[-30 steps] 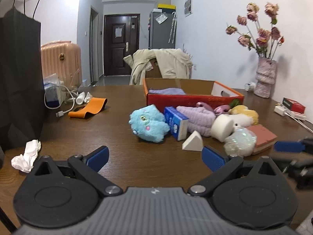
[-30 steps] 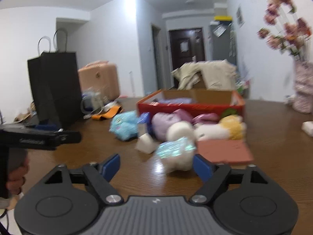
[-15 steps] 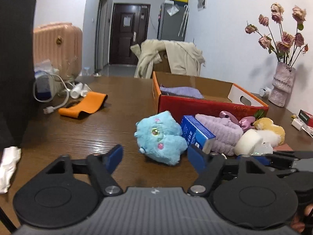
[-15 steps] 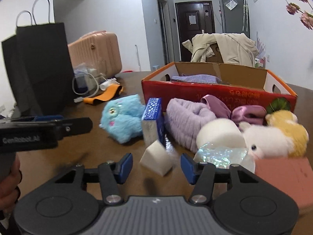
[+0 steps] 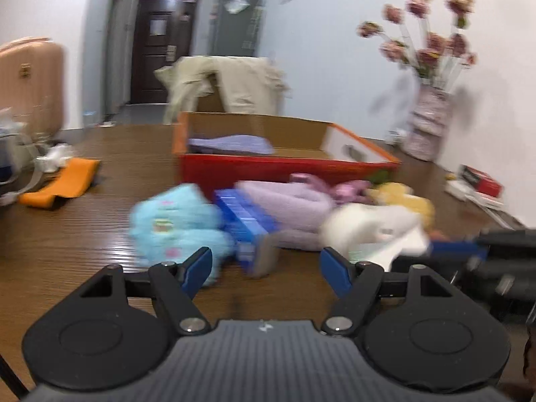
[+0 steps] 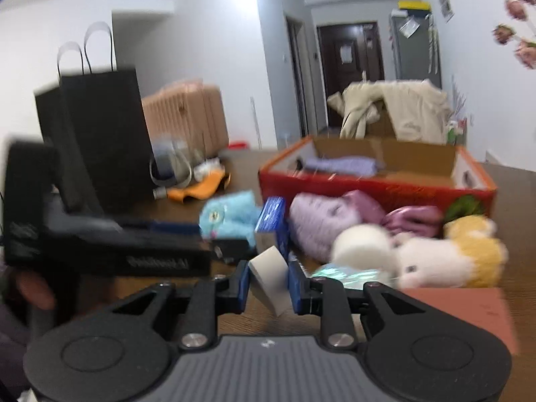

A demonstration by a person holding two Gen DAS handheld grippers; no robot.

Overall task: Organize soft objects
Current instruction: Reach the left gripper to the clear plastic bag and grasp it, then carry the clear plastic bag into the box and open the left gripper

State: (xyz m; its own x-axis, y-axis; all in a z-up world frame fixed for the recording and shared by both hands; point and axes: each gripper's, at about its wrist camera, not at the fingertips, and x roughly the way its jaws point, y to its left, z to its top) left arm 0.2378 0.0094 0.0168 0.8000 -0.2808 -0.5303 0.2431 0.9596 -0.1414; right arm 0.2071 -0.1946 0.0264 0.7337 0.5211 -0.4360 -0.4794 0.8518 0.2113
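A pile of soft things lies in front of a red cardboard box: a blue plush, a lilac fluffy piece, a white plush and a yellow plush. My right gripper is shut on a white wedge sponge. It also shows in the left wrist view. My left gripper is open and empty, just short of the blue plush and a blue carton. A lilac cloth lies in the box.
A black paper bag stands at the left. An orange band and cables lie beyond it. A vase of flowers stands at the far right. A pink sponge block lies near my right gripper.
My right gripper has closed on the white wedge sponge. My left gripper has moved closer to the pile and its jaws stand wider apart.
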